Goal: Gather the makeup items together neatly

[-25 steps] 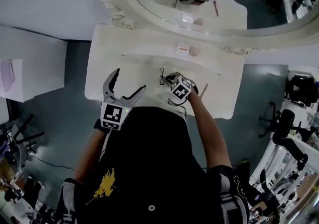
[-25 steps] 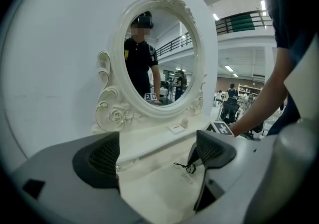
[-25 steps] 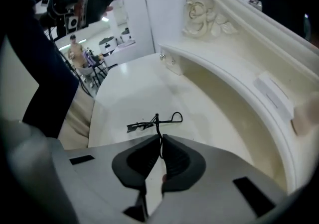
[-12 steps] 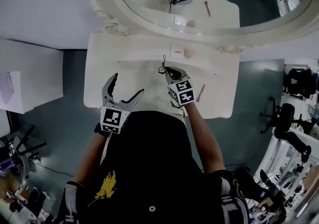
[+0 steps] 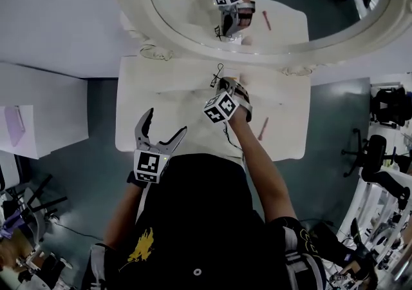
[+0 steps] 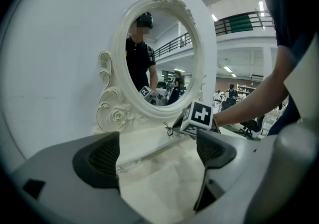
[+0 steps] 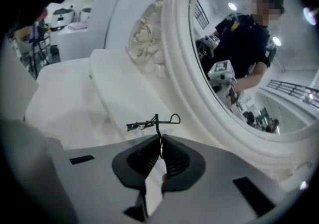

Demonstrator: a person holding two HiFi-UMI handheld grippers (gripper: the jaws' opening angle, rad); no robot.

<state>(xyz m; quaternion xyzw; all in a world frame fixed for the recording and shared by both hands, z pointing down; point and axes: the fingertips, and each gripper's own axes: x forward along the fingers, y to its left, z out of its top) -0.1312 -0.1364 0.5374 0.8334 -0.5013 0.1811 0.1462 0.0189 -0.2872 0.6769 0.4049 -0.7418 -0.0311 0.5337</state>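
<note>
Black wire eyelash curler (image 7: 156, 120) sits pinched by its thin stem in R tool (image 7: 160, 141), jaws closed on it, held off the glossy white counter (image 5: 154, 82) close to the carved oval mirror frame (image 5: 138, 21). Curler's long axis runs 9-to-3 across the jaws. Slim pink pencil (image 5: 262, 129) lies at 5 o'clock from it, nearer R hand. L tool (image 6: 157, 153) hangs open and empty at 8 o'clock.

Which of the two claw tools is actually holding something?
The right gripper: its fingers are shut on a thin black eyelash curler. On the left gripper the fingers stand apart with nothing between them.
</note>
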